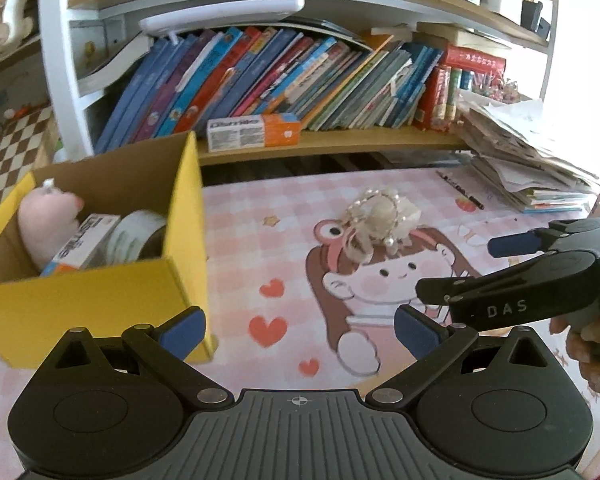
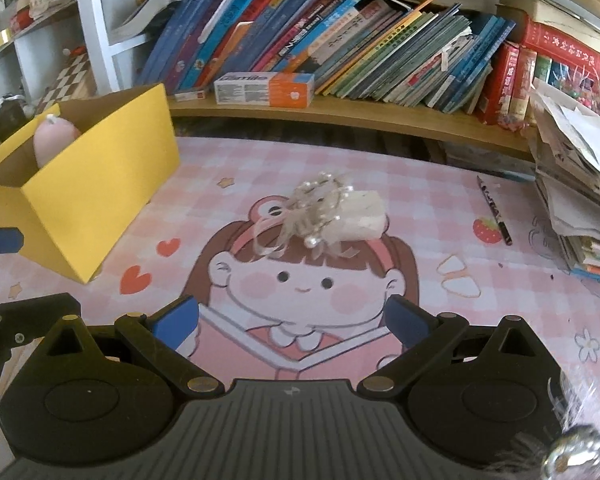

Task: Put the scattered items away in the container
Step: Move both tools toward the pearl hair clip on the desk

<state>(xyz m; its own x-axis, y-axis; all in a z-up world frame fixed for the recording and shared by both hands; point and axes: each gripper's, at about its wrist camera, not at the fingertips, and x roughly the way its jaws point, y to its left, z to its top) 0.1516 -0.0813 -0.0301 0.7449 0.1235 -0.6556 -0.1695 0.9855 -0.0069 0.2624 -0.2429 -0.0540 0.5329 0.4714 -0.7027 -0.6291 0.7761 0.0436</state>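
A cream hair ornament with pearls and ribbon [image 1: 380, 216] [image 2: 332, 210] lies on the pink cartoon desk mat [image 1: 260, 240] [image 2: 440, 208]. A yellow cardboard box [image 1: 84, 300] [image 2: 96, 184] stands at the left, holding a pink plush toy [image 1: 46, 216] [image 2: 54, 136], a toothpaste carton [image 1: 80, 244] and a tape roll [image 1: 136, 232]. My left gripper [image 1: 300, 328] is open and empty beside the box. My right gripper [image 2: 294, 318] is open and empty, short of the ornament; it also shows in the left wrist view [image 1: 460, 268].
A pen [image 2: 494, 210] [image 1: 460, 190] lies on the mat at the right. A pile of papers and books [image 1: 532, 160] [image 2: 580, 184] sits at the far right. A shelf behind holds leaning books [image 1: 280, 76] and a toothpaste carton [image 1: 254, 130] [image 2: 264, 88].
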